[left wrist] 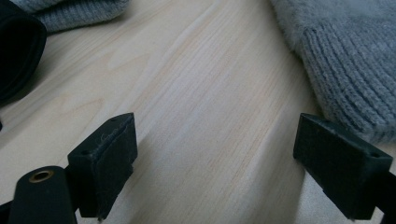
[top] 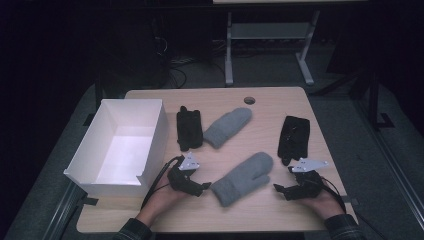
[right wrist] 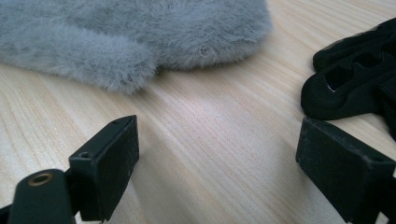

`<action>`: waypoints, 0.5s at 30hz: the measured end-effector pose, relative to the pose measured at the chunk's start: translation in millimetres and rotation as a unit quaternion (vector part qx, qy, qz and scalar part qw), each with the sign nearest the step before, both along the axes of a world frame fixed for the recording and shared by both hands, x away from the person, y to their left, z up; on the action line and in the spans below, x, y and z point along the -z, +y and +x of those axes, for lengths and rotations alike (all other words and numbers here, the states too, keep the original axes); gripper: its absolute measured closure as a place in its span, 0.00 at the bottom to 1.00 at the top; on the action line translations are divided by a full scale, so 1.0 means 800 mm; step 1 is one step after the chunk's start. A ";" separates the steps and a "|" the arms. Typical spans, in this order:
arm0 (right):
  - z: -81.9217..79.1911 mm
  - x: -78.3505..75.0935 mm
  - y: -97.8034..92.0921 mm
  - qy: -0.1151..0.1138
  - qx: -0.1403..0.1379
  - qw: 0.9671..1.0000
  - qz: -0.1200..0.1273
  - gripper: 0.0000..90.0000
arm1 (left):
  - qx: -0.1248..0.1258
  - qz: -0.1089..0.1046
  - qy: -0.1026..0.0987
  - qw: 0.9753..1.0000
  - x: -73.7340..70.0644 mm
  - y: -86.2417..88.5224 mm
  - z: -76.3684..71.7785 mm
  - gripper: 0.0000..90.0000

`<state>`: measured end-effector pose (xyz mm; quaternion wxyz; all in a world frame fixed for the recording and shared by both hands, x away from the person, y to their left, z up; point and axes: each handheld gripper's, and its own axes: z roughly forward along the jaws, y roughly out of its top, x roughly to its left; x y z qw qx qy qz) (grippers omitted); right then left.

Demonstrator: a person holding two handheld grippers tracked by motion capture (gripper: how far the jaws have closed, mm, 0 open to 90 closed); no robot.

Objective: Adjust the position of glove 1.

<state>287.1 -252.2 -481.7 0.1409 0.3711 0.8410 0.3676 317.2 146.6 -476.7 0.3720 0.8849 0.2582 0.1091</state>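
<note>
Both grippers, left gripper [top: 204, 187] and right gripper [top: 278, 189], gape empty flanking near grey mitten [top: 243, 178]; next, probably pinch its cuff.

Light wood-grain table [top: 280, 100] with rounded corners and a round cable hole [top: 249, 100] near its far edge, standing on grey carpet floor [top: 265, 67]. Beyond the far edge, white metal legs of a second desk [top: 228, 50], a tangle of dark cables [top: 175, 62] at floor level. Room dim, surroundings falling to near black; tabletop lit from above.
</note>
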 end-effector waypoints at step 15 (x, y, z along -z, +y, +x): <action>0.000 0.000 0.000 0.001 0.002 1.000 0.000 0.15 | -0.037 -0.007 0.034 0.999 -0.032 -0.007 0.025 0.67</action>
